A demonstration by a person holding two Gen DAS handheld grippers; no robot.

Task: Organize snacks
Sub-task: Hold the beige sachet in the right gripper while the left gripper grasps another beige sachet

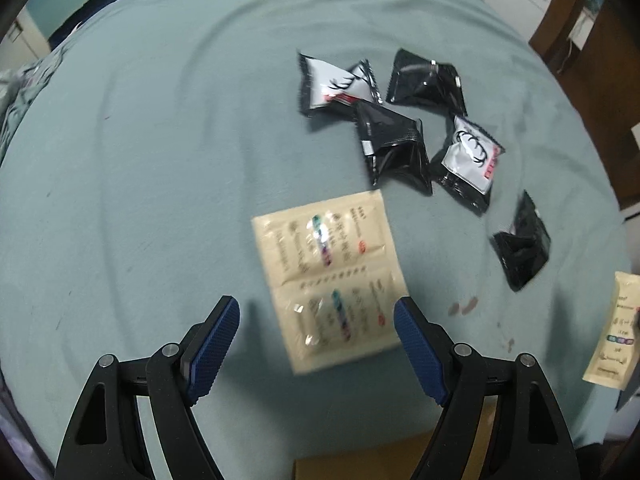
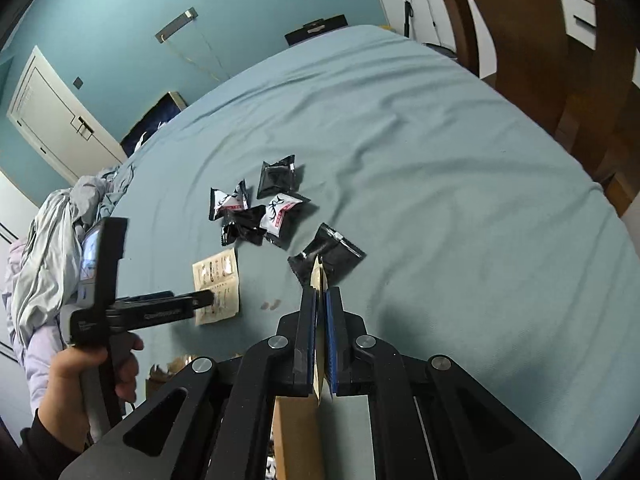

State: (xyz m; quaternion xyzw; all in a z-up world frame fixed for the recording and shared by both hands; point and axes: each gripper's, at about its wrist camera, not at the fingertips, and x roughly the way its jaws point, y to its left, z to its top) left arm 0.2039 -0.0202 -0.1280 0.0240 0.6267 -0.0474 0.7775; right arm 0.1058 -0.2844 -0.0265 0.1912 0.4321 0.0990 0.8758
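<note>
My left hand-held gripper [image 1: 316, 344] points steeply down, its blue pads [image 1: 214, 348] spread wide with nothing between them. My left hand [image 2: 86, 376] wraps its handle. My right hand-held gripper [image 2: 320, 320] is clamped on a thin beige packet [image 2: 318, 280].

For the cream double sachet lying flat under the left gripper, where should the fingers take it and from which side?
Take the cream double sachet from above, across its narrow width, near the lower half. It lies flat on the teal sheet, so the open left gripper already straddles both long edges. Pinching there may buckle it upward enough to lift; avoid the end nearest the black packets.
</note>
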